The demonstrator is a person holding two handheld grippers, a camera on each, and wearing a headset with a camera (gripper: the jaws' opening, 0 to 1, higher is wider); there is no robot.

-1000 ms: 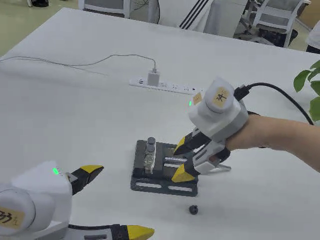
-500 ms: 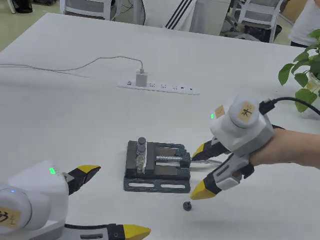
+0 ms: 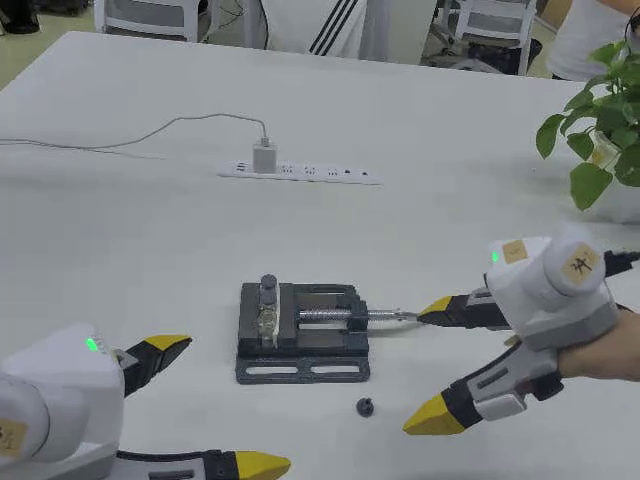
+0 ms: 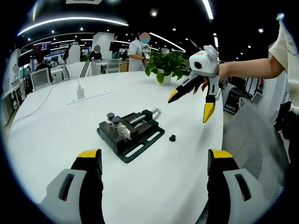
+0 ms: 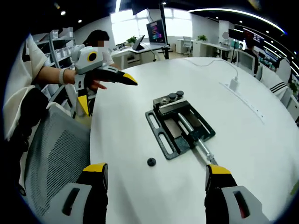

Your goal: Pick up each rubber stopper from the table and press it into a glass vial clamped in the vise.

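A dark vise [image 3: 300, 370] sits mid-table and clamps small glass vials [image 3: 268, 318] topped with dark stoppers [image 3: 268, 284]. One loose black rubber stopper [image 3: 366, 406] lies on the table just in front of the vise's right end. My right gripper [image 3: 430, 365] hovers open to the right of the vise, its upper tip near the screw handle, nothing between its jaws. My left gripper [image 3: 220, 405] is open and empty at the near left. In the right gripper view the stopper [image 5: 151, 162] lies ahead of the jaws beside the vise [image 5: 164, 140]. The left gripper view has the vise [image 4: 140, 144] and stopper [image 4: 172, 138].
A white power strip [image 3: 320, 172] with a charger and cable lies behind the vise. A potted plant [image 3: 600, 120] stands at the far right. Chairs and people are beyond the table's far edge. A mesh chair [image 5: 51, 154] is near the table edge.
My right gripper has drawn back from over the vise screw to the right and nearer the front, staying open. The left gripper has hardly moved. The head camera has shifted.
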